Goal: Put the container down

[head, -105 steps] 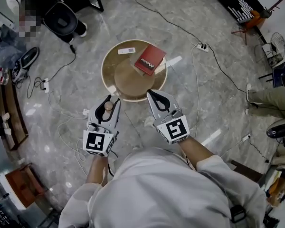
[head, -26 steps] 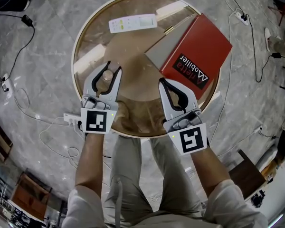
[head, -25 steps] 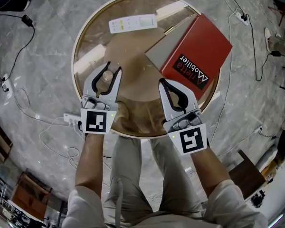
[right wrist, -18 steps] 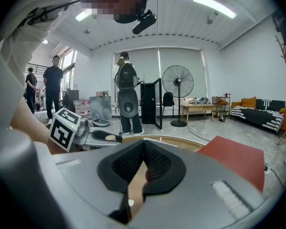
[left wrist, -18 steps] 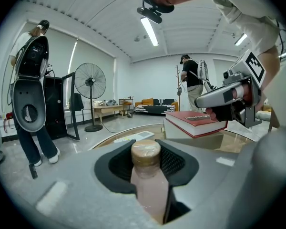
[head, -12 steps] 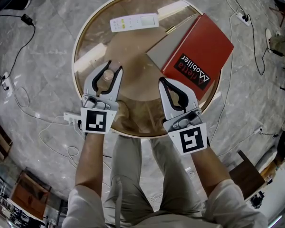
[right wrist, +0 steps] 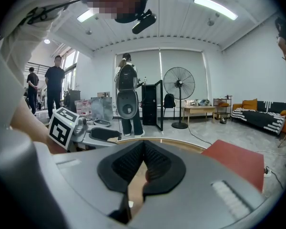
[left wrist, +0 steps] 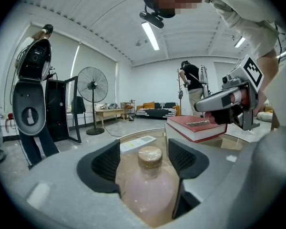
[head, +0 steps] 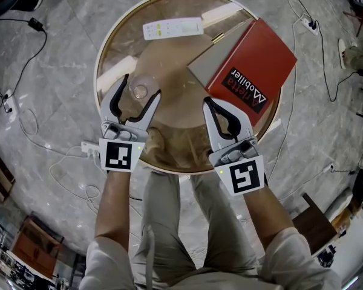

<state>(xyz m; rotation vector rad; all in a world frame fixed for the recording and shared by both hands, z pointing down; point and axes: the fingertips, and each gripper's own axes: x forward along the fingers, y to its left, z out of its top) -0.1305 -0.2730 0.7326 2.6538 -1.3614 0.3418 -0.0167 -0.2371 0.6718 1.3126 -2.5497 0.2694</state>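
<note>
The container (head: 137, 91) is a small pale pink bottle with a cork stopper. It stands upright on the round glass-topped table (head: 103, 47), near its left side. My left gripper (head: 139, 89) is open around it, and its jaws have just been opening; the bottle stays between them with the pads clear of it. In the left gripper view the bottle (left wrist: 150, 180) rises between the two spread black pads (left wrist: 106, 162). My right gripper (head: 209, 103) hovers over the table's front right, shut with nothing in it. In its own view, the right gripper (right wrist: 142, 149) has its pads meeting.
A red book (head: 251, 62) lies on the table's right side, on top of a grey one. A white remote (head: 172, 28) lies at the far edge. Cables and a power strip (head: 91, 150) trail over the marble floor. In the gripper views, people and a standing fan (left wrist: 91, 87) are farther off.
The left jaws have spread apart and let go of the bottle, which now stands free on the table. The right gripper has not moved.
</note>
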